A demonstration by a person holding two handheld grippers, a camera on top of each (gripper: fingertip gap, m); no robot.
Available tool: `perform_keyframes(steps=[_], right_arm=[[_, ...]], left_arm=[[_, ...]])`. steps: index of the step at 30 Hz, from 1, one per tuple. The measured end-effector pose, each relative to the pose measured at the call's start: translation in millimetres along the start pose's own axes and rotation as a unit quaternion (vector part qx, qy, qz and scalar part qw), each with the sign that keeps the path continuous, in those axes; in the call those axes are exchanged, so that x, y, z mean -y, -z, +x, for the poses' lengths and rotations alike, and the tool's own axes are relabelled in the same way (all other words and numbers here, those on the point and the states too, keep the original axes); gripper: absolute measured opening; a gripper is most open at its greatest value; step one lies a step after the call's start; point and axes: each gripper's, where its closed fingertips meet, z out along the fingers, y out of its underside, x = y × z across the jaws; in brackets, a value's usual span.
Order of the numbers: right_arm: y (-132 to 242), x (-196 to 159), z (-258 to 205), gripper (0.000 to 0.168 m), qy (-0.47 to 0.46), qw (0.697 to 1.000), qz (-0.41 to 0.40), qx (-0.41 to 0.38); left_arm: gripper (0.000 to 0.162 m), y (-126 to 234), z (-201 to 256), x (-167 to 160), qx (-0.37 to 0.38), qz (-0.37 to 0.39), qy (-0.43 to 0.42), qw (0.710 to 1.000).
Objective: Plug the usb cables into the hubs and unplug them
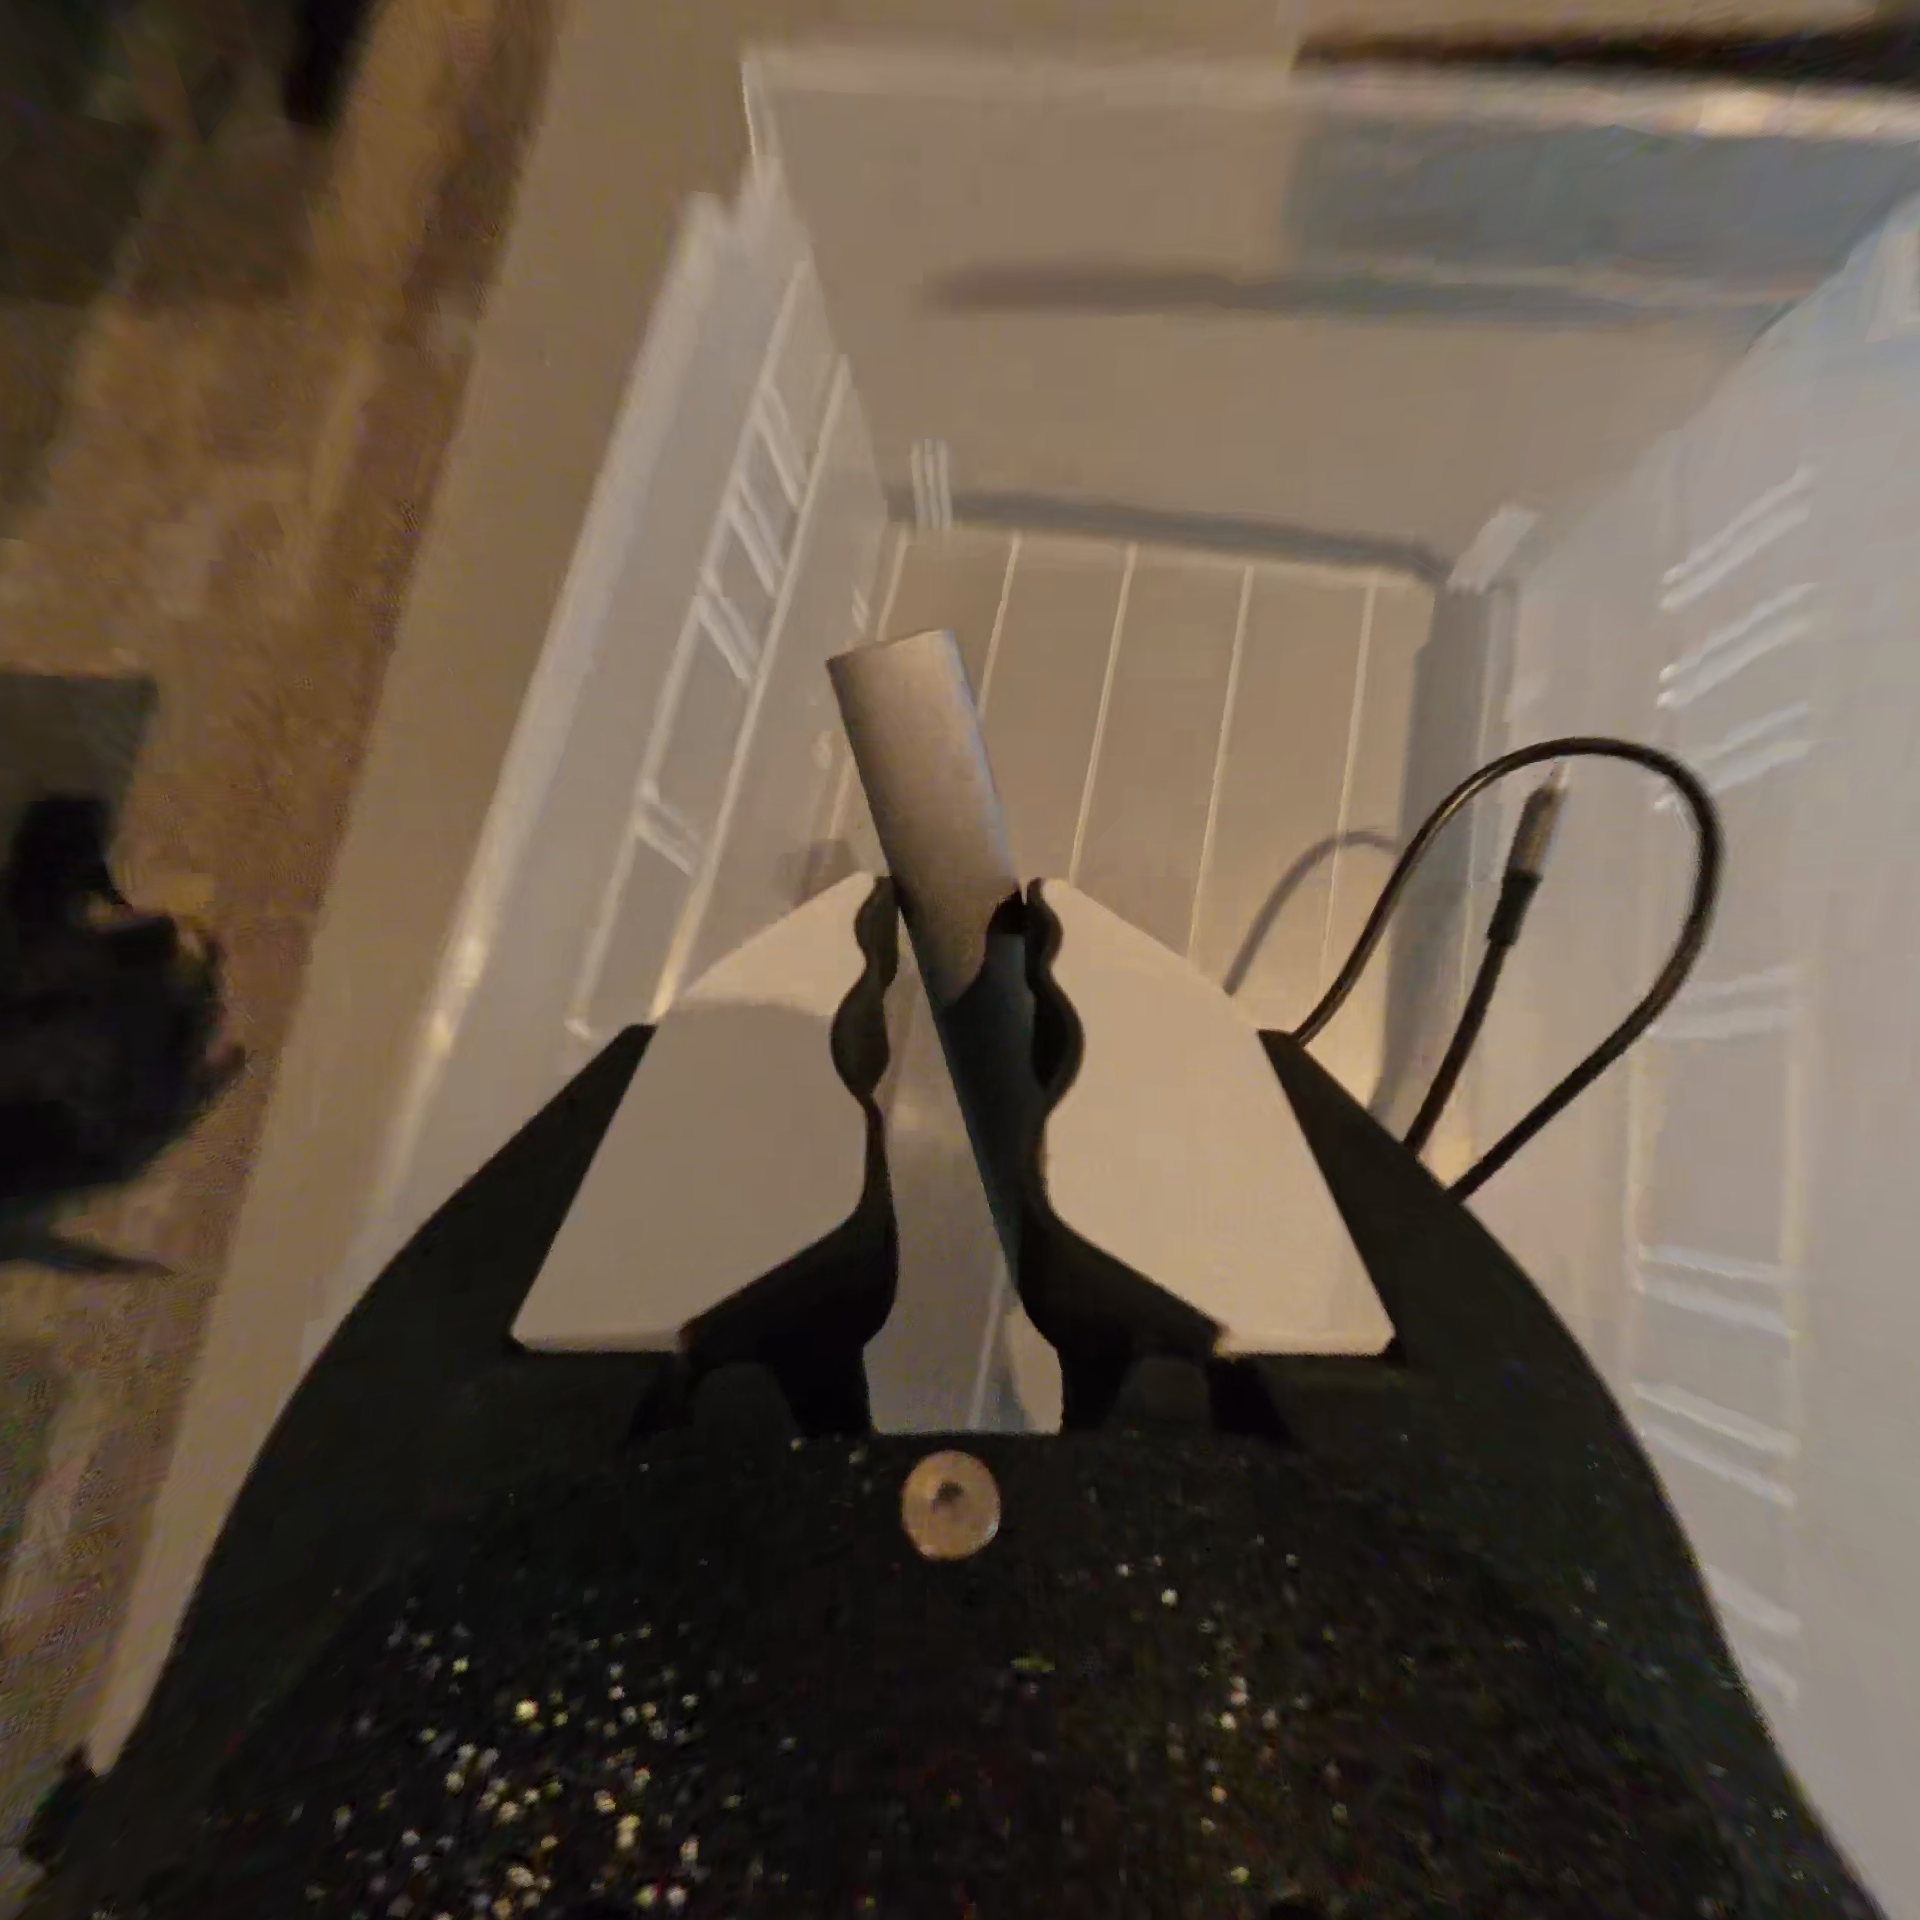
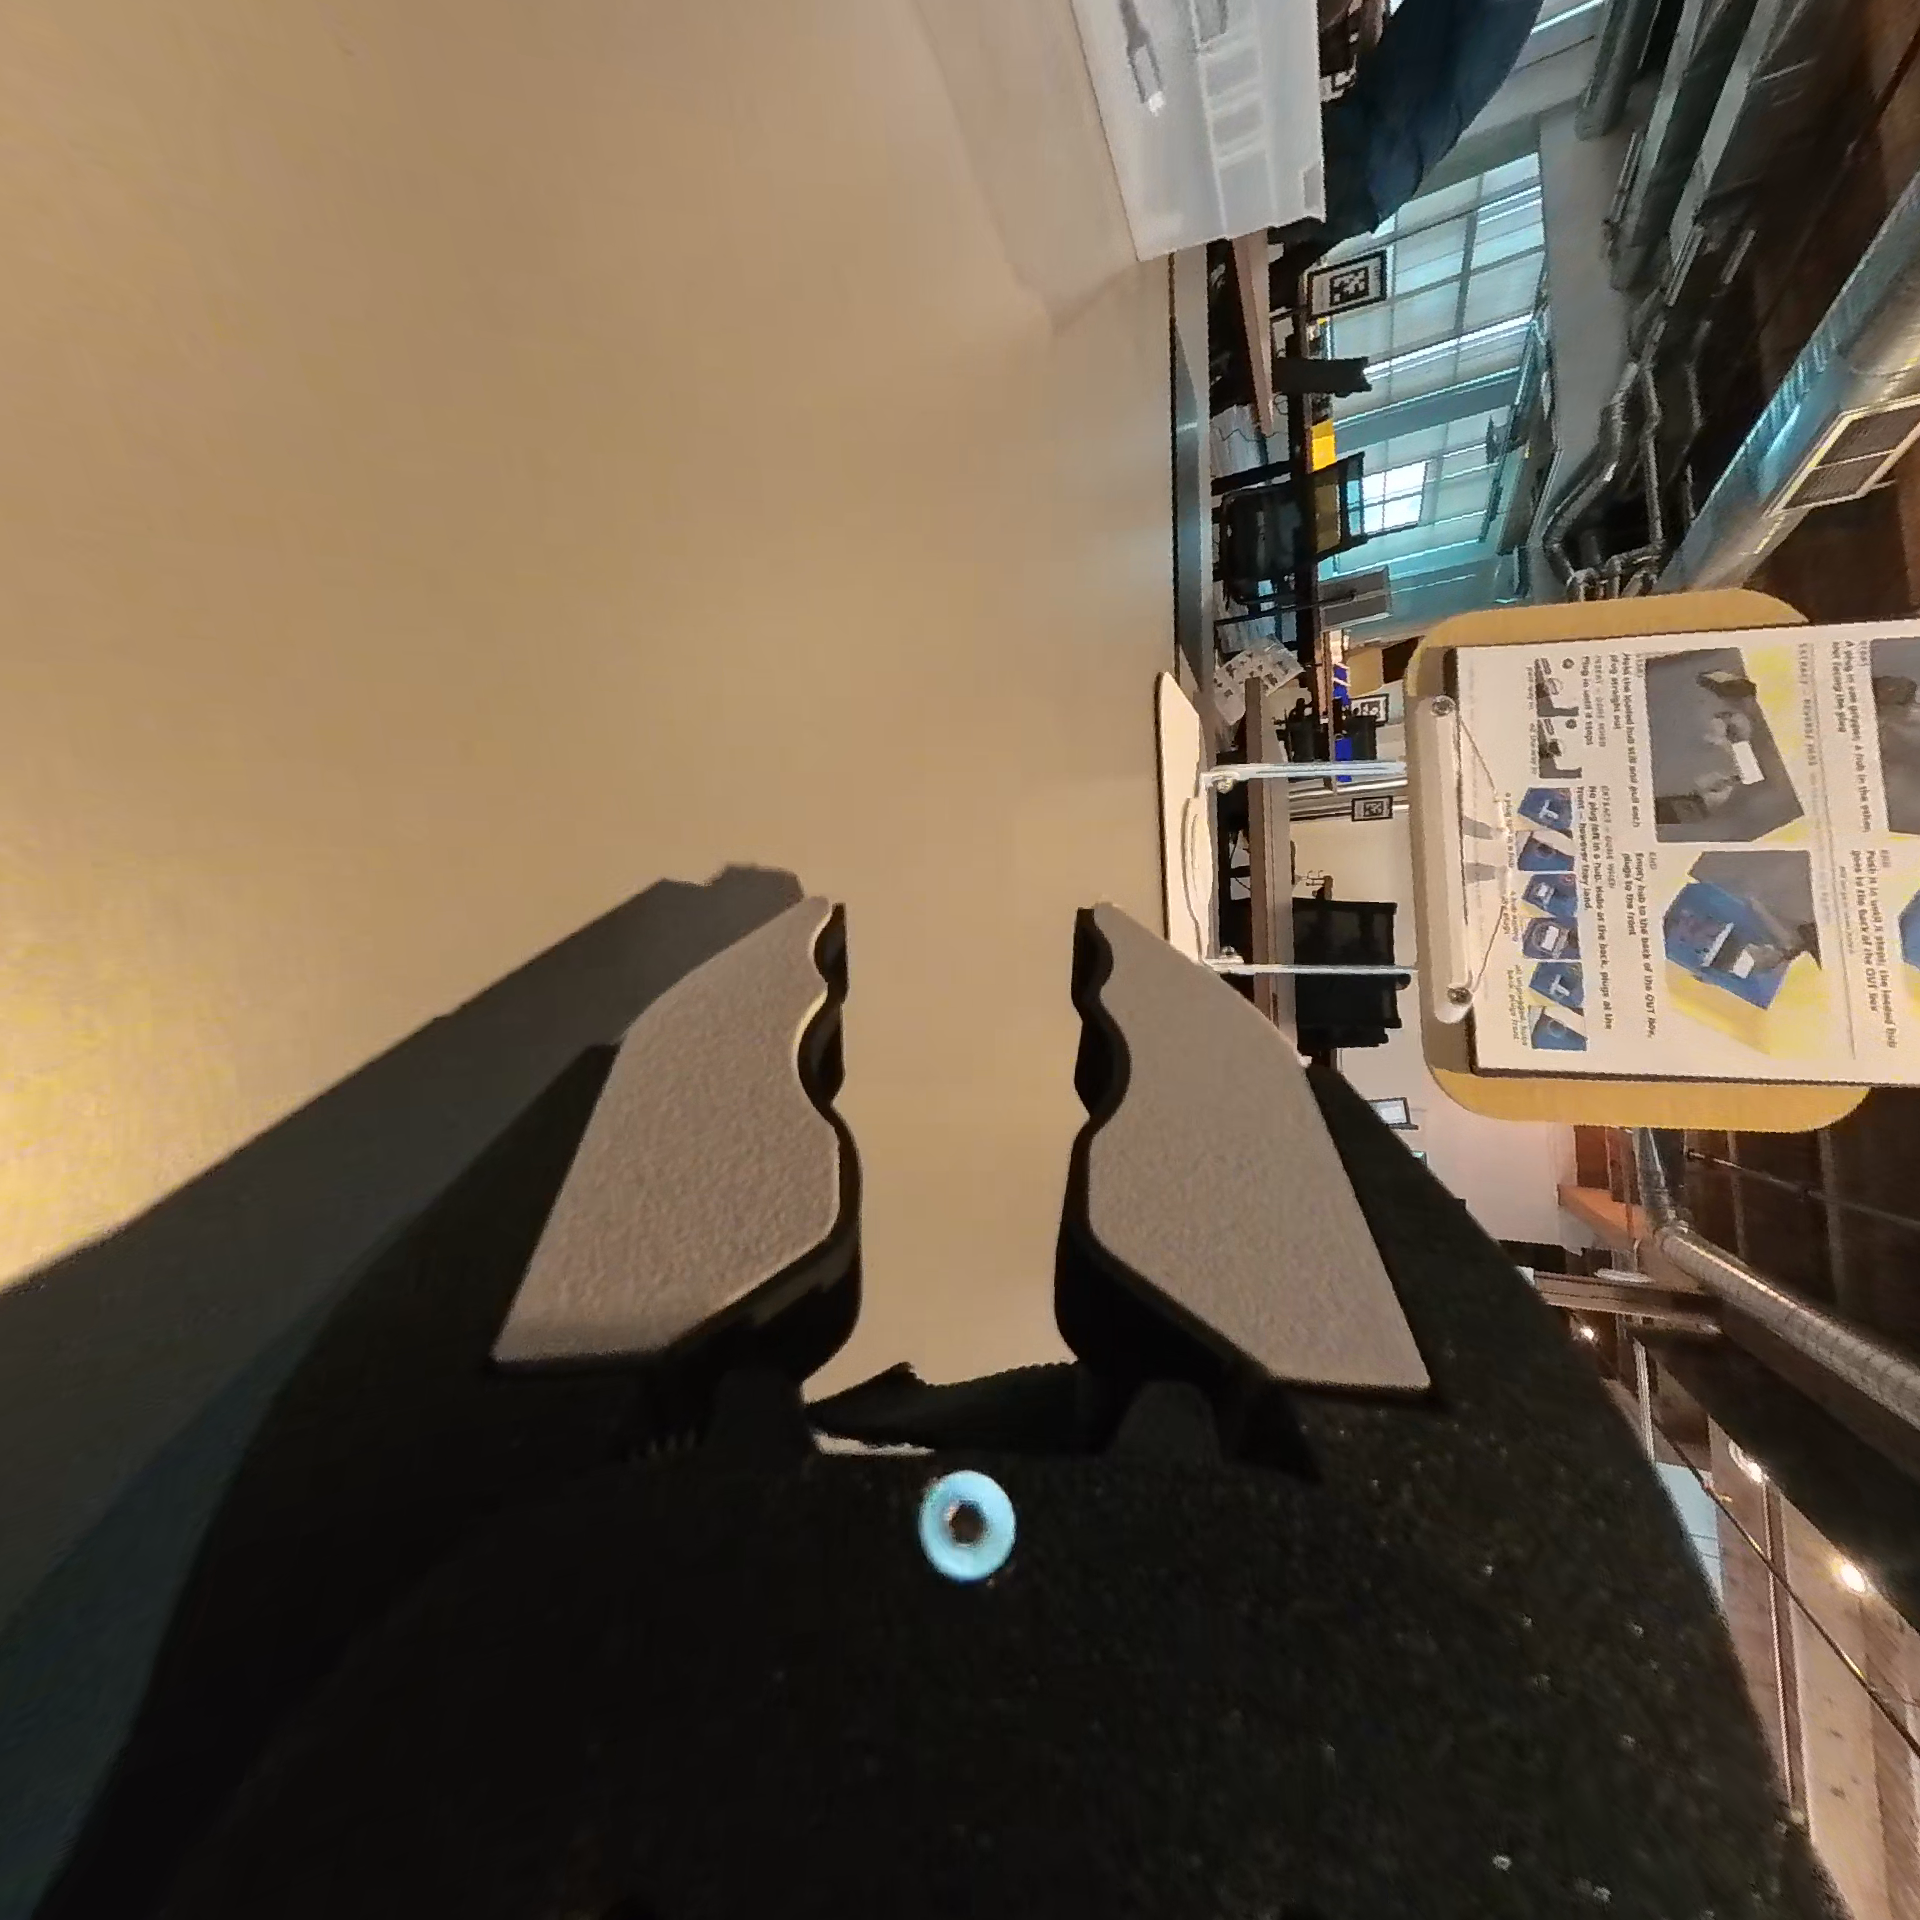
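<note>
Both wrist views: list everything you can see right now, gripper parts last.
Hub: one, grey, slim bar clamped in the left gripper, sticking up over the bin.
Cable: one, black, looping at the right inside the bin, its plug end free.
Bin: one, translucent white plastic, ribbed walls, below the left gripper.
Table: one, tan, fills the left of the right wrist view.
Instruction board: one, cardboard-backed printed sheet, on a stand at the right.
Left gripper: black body, grey fingers, shut on the hub.
Right gripper: black body, grey fingers, open and empty.
</note>
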Motion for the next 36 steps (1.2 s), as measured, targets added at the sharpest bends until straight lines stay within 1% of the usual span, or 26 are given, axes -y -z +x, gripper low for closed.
perform_keyframes(steps=[2, 4, 7, 9, 12, 15, 17, 19, 21, 23, 26, 29, 32, 34, 36], right_arm=[[-1, 0, 0, 0.042, -0.001, 1.000, -0.001, -0.001], [-2, 0, 3, 0.042, -0.008, 1.000, -0.002, -0.004], [-3, 2, 10, 0.042, -0.028, 0.999, 0.002, -0.017], [-3, 5, 18, 0.042, -0.047, 0.998, 0.005, -0.031], [-3, 16, 33, 0.042, -0.082, 0.995, 0.020, -0.057], [-3, 34, 49, 0.041, -0.116, 0.989, 0.045, -0.083], [-1, 47, 58, 0.041, -0.136, 0.983, 0.065, -0.099], [2, 57, 63, 0.039, -0.157, 0.978, 0.088, -0.105], [6, 56, 68, 0.039, -0.176, 0.973, 0.096, -0.112], [11, 51, 75, 0.038, -0.206, 0.966, 0.107, -0.118], [19, 42, 85, 0.038, -0.278, 0.945, 0.132, -0.115], [18, 31, 88, 0.038, -0.319, 0.932, 0.130, -0.108], [8, 23, 78, 0.039, -0.315, 0.940, 0.096, -0.092], [3, 24, 74, 0.040, -0.287, 0.950, 0.076, -0.097], [2, 30, 73, 0.040, -0.265, 0.956, 0.074, -0.106]], left_arm=[[0.023, 22, 1, 26, 0.012, 0.079, -0.032, 0.996], [0.023, 53, 7, 54, 0.024, 0.167, -0.060, 0.984], [0.022, 116, 34, 94, 0.013, 0.318, -0.101, 0.943], [0.022, 157, 57, 108, 0.008, 0.385, -0.123, 0.915], [0.022, 215, 102, 121, -0.018, 0.468, -0.156, 0.869], [0.022, 267, 149, 126, -0.051, 0.528, -0.174, 0.830], [0.022, 295, 186, 124, -0.094, 0.554, -0.188, 0.806], [0.022, 314, 224, 115, -0.140, 0.577, -0.198, 0.780], [0.022, 321, 265, 99, -0.203, 0.584, -0.207, 0.758], [0.022, 316, 302, 81, -0.256, 0.580, -0.205, 0.745], [0.022, 297, 359, 49, -0.342, 0.565, -0.196, 0.725], [0.022, 273, 409, 23, -0.413, 0.530, -0.171, 0.720], [0.022, 264, 448, 6, -0.482, 0.491, -0.135, 0.713], [0.022, 263, 467, -2, -0.511, 0.471, -0.119, 0.709], [0.022, 261, 483, -11, -0.530, 0.454, -0.108, 0.708]])
